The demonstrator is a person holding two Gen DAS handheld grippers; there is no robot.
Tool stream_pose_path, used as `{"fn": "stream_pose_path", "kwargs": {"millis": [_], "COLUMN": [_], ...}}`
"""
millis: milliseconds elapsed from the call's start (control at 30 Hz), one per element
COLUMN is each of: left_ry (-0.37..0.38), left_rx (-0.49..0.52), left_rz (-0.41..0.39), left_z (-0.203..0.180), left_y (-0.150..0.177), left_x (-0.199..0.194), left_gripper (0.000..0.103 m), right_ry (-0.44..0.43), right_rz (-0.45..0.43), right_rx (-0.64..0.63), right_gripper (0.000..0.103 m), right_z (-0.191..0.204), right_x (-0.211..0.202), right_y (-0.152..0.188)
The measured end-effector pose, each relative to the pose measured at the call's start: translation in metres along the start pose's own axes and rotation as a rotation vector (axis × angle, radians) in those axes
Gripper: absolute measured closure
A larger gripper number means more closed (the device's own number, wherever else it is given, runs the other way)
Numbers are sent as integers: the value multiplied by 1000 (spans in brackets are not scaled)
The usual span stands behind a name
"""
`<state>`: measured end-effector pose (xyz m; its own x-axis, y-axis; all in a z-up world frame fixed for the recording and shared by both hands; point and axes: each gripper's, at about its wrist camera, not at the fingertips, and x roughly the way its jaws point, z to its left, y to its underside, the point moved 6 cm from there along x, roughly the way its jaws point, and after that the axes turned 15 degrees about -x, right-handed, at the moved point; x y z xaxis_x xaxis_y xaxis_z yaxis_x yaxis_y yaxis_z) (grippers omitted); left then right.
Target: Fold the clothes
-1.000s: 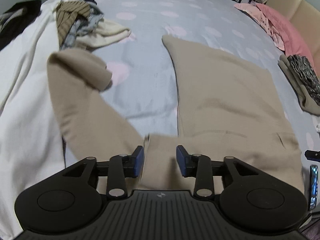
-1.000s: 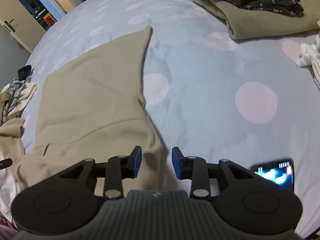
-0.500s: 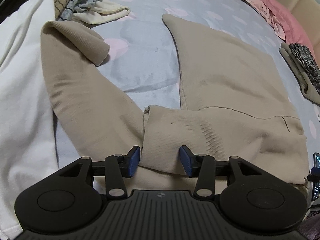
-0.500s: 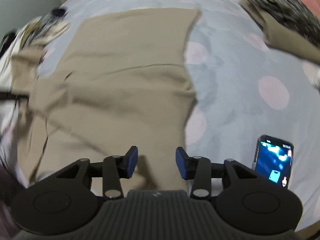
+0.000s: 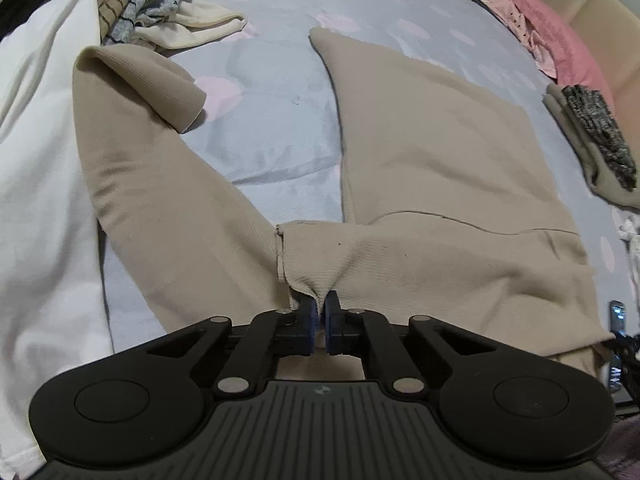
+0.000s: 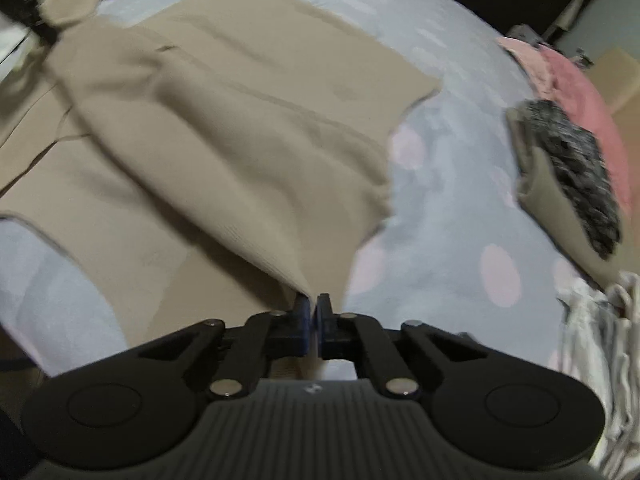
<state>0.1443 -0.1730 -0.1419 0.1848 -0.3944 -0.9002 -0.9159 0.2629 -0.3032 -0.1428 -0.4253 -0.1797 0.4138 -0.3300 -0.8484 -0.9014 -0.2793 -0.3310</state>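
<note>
- Pale blue bedspread with pink polka dots (image 5: 276,136) fills both views, with a white sheet (image 5: 36,200) along its left side in the left wrist view.
- No brand, label or legible writing shows; only a small round emblem sits on each gripper's ribbed black body, too small to read.
- Beige ribbed-knit trousers (image 5: 432,152) lie spread on the bedspread, legs pointing away and apart, the left leg's end rolled over.
- Left gripper (image 5: 321,322) has its blue pads pressed together on a pinch of the trousers' near edge, by the middle seam.
- Right gripper (image 6: 313,320) is likewise clamped on a tip of the beige cloth, which rises from the fingers in a taut fold; this view is blurred.
- Folded olive garment with a dark patterned piece on top (image 6: 568,184) lies to the right, a pink garment (image 5: 548,36) beyond it.
- Heap of striped and cream clothes (image 5: 160,12) lies far left.
</note>
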Motion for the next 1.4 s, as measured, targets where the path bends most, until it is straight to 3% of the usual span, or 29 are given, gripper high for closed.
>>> {"fn": "stream_pose_path", "kwargs": {"millis": [133,333,400,500,667,867,1100,1400], "left_ry": [-37,-92,-106,-102,-95,-86,-74,-101], "left_rx": [27,67,78,74,69,62,70,71], "left_rz": [57,143,163,133,82,22,1,12], "left_z": [2,5,5,3,-2,-7,-9,-7], "left_y": [12,29,33,26,14,1,-5,-8], "left_x": [5,12,14,12,9,5,14,49], "left_gripper": [101,98,94,86,80,80,80,79], "right_ry": [-4,-68,-88,-123,-242,-225,-267,-258], "right_rz": [33,94,107,98,-18,-85,-17,13], "right_rx": [78,38,34,88,291,460,625,589], "right_gripper": [101,100,92,71,68,68,68,71], "right_z": [-22,-11,-7,-14,-42,-79,-104,-93], "right_x": [-4,11,12,3,-16,-8,49,85], "right_y": [9,19,21,23,14,-9,-20,-30]}}
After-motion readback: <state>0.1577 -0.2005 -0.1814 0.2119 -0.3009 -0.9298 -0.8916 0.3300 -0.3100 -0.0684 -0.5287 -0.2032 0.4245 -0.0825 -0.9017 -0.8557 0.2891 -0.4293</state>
